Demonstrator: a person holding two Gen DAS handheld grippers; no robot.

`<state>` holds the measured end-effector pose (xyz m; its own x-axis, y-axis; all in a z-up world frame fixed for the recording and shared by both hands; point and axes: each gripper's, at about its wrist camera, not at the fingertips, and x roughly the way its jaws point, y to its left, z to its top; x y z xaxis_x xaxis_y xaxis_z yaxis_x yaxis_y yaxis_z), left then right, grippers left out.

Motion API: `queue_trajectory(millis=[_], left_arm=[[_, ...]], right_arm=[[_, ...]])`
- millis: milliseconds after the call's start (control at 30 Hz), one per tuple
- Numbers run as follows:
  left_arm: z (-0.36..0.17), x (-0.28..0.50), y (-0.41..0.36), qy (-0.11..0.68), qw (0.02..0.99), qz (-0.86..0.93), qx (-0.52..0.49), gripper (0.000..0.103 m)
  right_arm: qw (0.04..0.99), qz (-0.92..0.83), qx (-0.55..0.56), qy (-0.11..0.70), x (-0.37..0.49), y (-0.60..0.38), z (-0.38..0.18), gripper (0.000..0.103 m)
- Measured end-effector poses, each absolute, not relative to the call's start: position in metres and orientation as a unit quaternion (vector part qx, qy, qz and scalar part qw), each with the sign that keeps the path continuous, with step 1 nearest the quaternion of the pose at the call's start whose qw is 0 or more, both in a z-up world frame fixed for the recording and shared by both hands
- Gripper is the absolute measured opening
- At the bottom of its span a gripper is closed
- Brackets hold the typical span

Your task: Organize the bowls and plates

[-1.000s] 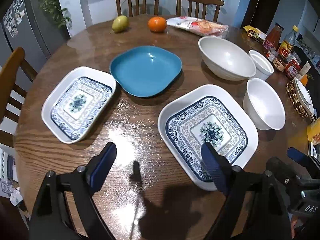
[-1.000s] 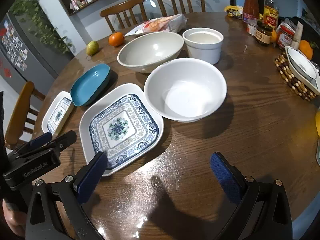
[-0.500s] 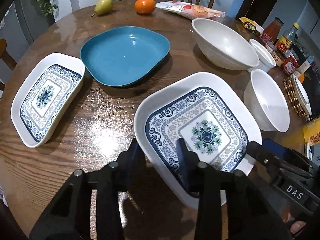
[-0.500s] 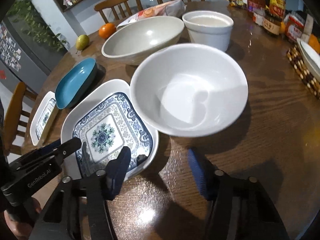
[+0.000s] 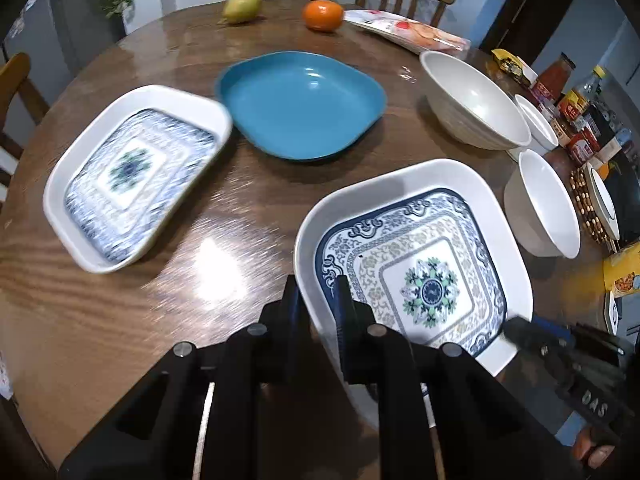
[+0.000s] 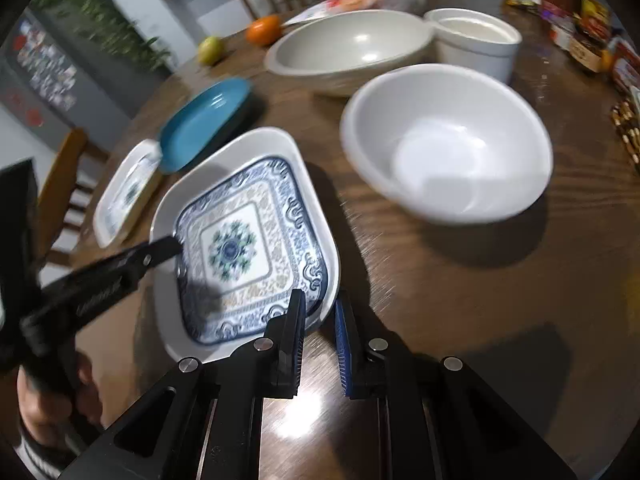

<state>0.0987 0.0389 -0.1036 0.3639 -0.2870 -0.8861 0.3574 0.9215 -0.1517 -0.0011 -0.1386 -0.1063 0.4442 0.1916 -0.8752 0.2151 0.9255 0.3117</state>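
A square white plate with a blue pattern [image 5: 428,280] [image 6: 240,240] lies on the round wooden table [image 5: 224,240] nearest me. My left gripper [image 5: 318,296] has its jaws closing on the plate's near left rim, which sits between the pads. At the plate's near right corner my right gripper [image 6: 319,312] is closing the same way, with the rim between its pads. A second patterned plate [image 5: 132,176] lies to the left and a blue plate [image 5: 300,104] behind. A white bowl [image 6: 444,144], a large bowl [image 6: 352,44] and a small deep bowl [image 6: 476,36] stand to the right.
A pear [image 5: 241,6], an orange [image 5: 322,15] and a snack packet [image 5: 404,32] lie at the far edge, with chairs behind. Bottles and jars [image 5: 568,108] and a beaded mat [image 5: 586,204] with a dish crowd the right side. A hand [image 6: 52,400] holds the left gripper.
Both grippers have come forward and down to the nearest patterned plate. Their jaws have gone from wide open to nearly closed around its rim.
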Motion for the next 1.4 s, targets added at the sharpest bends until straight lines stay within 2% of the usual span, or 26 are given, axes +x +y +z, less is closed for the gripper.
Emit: queue_trajectory(millis=[233,333,433,467,533,567,600,667,900,1067,1400], left_arm=[[-0.097,0.08,0.063,0.531,0.825,-0.188,0.046,0.014],[-0.103,0.08,0.062,0.537,0.822,-0.186,0.044,0.014],[-0.109,0.078,0.057,0.54,0.819,-0.186,0.058,0.015],[-0.11,0.077,0.057,0.539,0.819,-0.186,0.062,0.018],[-0.109,0.076,0.058,0.536,0.821,-0.184,0.066,0.035],[-0.106,0.075,0.062,0.532,0.825,-0.181,0.066,0.054],[-0.104,0.075,0.065,0.528,0.828,-0.179,0.064,0.067],[-0.096,0.075,0.075,0.514,0.839,-0.17,0.059,0.074],[-0.068,0.089,0.128,0.467,0.876,-0.107,0.044,0.087],[-0.059,0.105,0.163,0.457,0.886,-0.068,0.032,0.09],[-0.057,0.154,0.179,0.451,0.888,-0.074,0.05,0.094]], right_arm=[[0.807,0.04,0.196,0.555,-0.023,-0.109,-0.105,0.017],[0.802,0.043,0.197,0.563,-0.028,-0.104,-0.11,0.02],[0.793,0.036,0.19,0.577,-0.028,-0.098,-0.115,0.032],[0.795,0.036,0.184,0.577,-0.03,-0.095,-0.115,0.037],[0.802,0.028,0.154,0.576,-0.035,-0.092,-0.11,0.045],[0.808,0.019,0.139,0.572,-0.038,-0.092,-0.107,0.05],[0.813,0.011,0.132,0.567,-0.04,-0.093,-0.103,0.052],[0.822,0.001,0.135,0.553,-0.045,-0.102,-0.094,0.053],[0.84,0.026,0.167,0.515,-0.03,-0.1,-0.072,0.053],[0.845,0.059,0.173,0.503,-0.005,-0.077,-0.063,0.053],[0.847,0.081,0.191,0.489,0.053,-0.036,-0.066,0.053]])
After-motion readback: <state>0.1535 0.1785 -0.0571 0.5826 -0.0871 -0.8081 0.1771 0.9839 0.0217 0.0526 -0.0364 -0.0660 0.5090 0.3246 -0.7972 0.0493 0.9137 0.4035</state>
